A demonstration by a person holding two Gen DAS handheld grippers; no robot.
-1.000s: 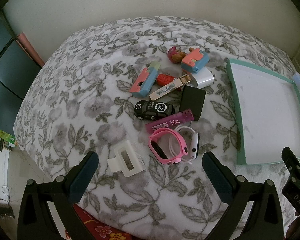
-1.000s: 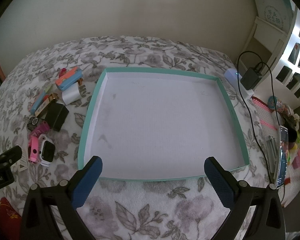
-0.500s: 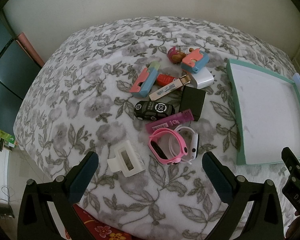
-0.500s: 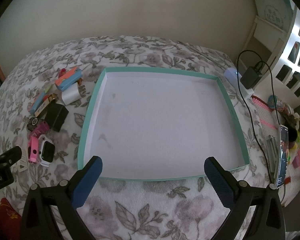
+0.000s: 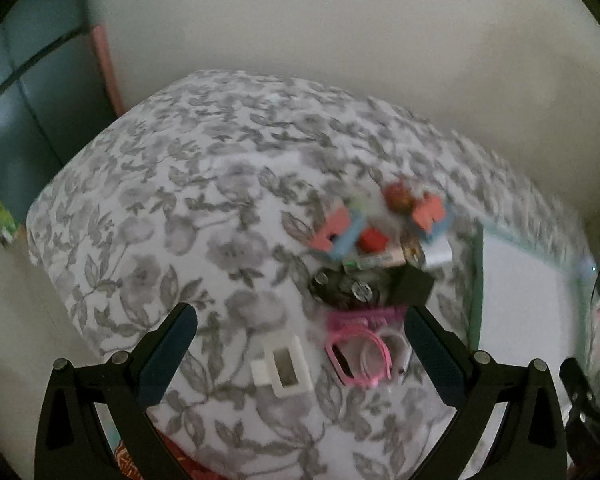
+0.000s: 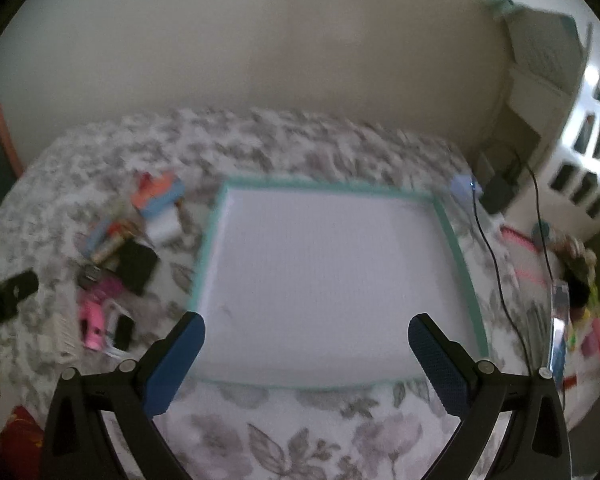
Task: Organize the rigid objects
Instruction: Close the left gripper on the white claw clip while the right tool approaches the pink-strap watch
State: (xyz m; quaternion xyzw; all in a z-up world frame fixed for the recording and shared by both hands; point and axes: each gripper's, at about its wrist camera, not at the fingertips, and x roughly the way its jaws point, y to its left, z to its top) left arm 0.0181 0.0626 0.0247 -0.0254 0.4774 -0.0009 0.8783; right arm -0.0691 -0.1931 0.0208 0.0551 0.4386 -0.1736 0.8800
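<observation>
A pile of small rigid things lies on the floral-covered table [image 5: 204, 208]: a white hair clip [image 5: 283, 367], a pink watch [image 5: 358, 356], a black toy car [image 5: 342, 286], a black box [image 5: 414, 286] and pink-and-blue clips [image 5: 338, 232]. My left gripper [image 5: 300, 354] is open and empty, with the hair clip and the pink watch between its fingers in the view. A teal-rimmed white tray [image 6: 458, 248] lies to the right of the pile. My right gripper [image 6: 306, 364] is open and empty over the tray's near edge. The pile [image 6: 112, 264] shows at the left of the right wrist view.
A charger with a black cable [image 6: 496, 192] sits past the tray's far right corner. A white shelf unit [image 6: 588, 136] and a clutter of coloured items [image 6: 572, 320] stand at the right. A wall runs behind the table. Both views are motion-blurred.
Both grippers have tilted up and shifted; more wall shows and the table sits lower in both views. The left gripper has come closer to the hair clip and pink watch. Nothing was grasped.
</observation>
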